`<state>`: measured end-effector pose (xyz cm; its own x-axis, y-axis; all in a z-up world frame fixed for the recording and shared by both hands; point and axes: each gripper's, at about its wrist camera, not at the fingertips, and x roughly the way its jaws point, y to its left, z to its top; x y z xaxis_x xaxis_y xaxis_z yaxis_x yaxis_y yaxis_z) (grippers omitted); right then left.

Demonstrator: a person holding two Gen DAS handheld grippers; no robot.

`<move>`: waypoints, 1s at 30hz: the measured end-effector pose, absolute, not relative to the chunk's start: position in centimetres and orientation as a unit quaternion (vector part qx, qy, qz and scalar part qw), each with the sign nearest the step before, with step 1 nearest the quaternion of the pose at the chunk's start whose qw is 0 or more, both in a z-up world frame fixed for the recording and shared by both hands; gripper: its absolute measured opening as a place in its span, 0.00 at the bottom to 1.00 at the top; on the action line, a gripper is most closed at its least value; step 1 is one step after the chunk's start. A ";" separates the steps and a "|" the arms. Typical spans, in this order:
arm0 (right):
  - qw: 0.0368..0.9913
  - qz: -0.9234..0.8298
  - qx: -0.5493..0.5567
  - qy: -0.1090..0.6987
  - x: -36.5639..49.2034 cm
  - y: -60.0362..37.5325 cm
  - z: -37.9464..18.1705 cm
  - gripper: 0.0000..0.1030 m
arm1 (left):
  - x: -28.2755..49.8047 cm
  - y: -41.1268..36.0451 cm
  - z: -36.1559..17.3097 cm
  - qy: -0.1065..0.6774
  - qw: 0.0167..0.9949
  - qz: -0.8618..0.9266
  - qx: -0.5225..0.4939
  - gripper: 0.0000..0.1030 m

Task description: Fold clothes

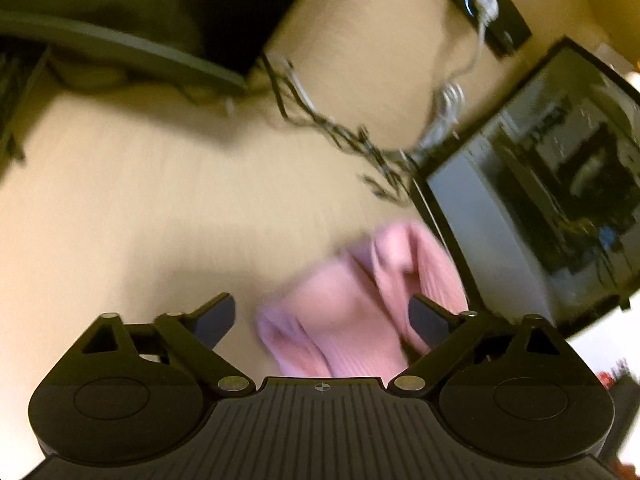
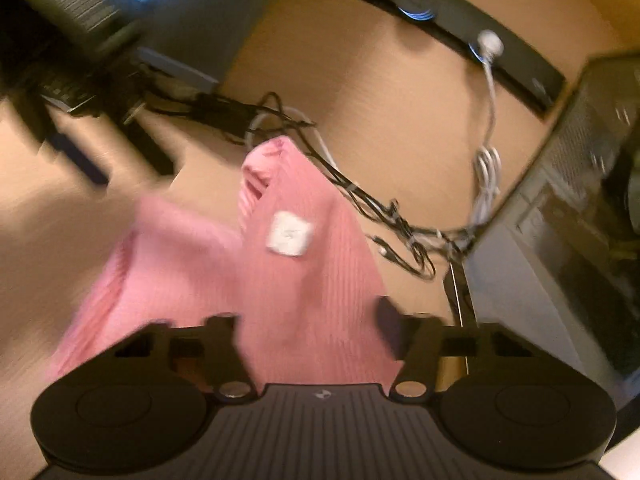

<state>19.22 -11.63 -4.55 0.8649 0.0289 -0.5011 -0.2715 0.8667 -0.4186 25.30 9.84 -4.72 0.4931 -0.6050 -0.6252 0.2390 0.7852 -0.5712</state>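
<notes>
A pink ribbed garment (image 2: 300, 280) lies bunched on the light wooden table (image 2: 380, 100), a white label (image 2: 289, 235) facing up. My right gripper (image 2: 308, 324) is low over its near part. The fabric fills the gap between the jaws, which still stand apart. In the left wrist view a folded end of the same pink garment (image 1: 352, 300) lies between the wide-open fingers of my left gripper (image 1: 322, 316). Its right finger (image 1: 428, 320) sits against the cloth and its left finger (image 1: 216, 316) is over bare table (image 1: 140, 200). Both views are blurred.
A glass-sided computer case (image 1: 540, 200) (image 2: 560, 240) stands at the right. Tangled black cables (image 1: 360, 144) (image 2: 380, 208) and a coiled white cable (image 1: 448, 104) (image 2: 486, 176) lie behind the garment. A black bar with blue lights (image 2: 440, 12) runs along the back. Dark desk gear (image 2: 80, 92) sits at the left.
</notes>
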 end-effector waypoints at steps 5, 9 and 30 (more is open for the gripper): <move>0.945 0.138 -0.172 0.242 18.3 -12.9 0.7 0.10 | 24.1 6.5 -7.7 0.472 0.798 -0.301 -0.223 0.52; 0.930 0.207 -0.210 0.219 15.6 -10.1 2.1 0.10 | 24.4 5.6 -10.2 0.486 0.769 -0.326 -0.256 0.48; 0.905 0.254 -0.204 0.274 14.5 -7.2 -3.6 0.72 | 24.0 12.3 -2.6 0.374 0.820 -0.312 -0.299 0.64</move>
<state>14.49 -7.18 -3.60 0.7214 0.3475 -0.5990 -0.5711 0.7878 -0.2308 23.97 12.35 -2.57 0.5250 -0.7364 -0.4267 0.2890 0.6258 -0.7245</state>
